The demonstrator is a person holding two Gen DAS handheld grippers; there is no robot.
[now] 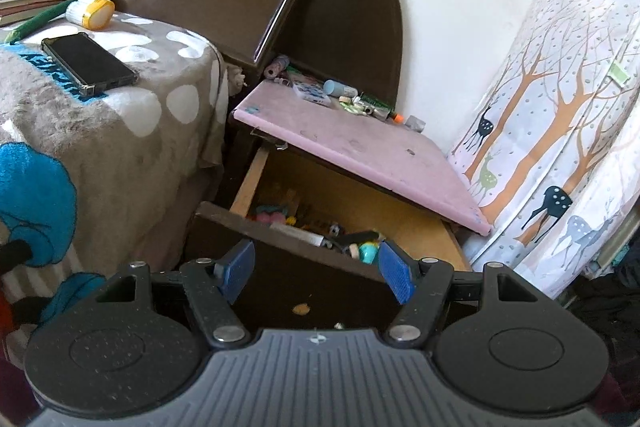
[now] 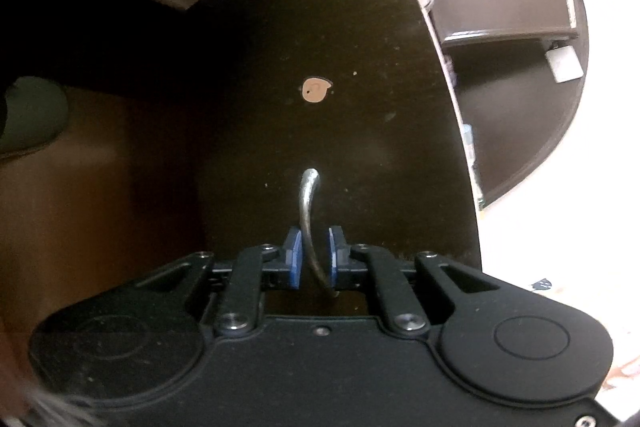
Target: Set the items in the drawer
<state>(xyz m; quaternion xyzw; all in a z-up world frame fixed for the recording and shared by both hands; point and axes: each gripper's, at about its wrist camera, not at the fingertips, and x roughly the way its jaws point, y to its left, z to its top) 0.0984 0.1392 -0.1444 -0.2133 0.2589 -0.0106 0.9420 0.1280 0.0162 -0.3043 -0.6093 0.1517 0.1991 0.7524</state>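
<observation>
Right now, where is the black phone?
In the left wrist view, the black phone lies upper left on the spotted grey blanket, in front of the yellow-lidded container.

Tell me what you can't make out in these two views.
- Left wrist view: the drawer interior is half hidden under the pink tabletop; its small items are too small to name.
- Left wrist view: the right gripper is out of frame.
- Right wrist view: the handle's lower end is hidden behind the right gripper; the left side is dark and blurred.
</observation>
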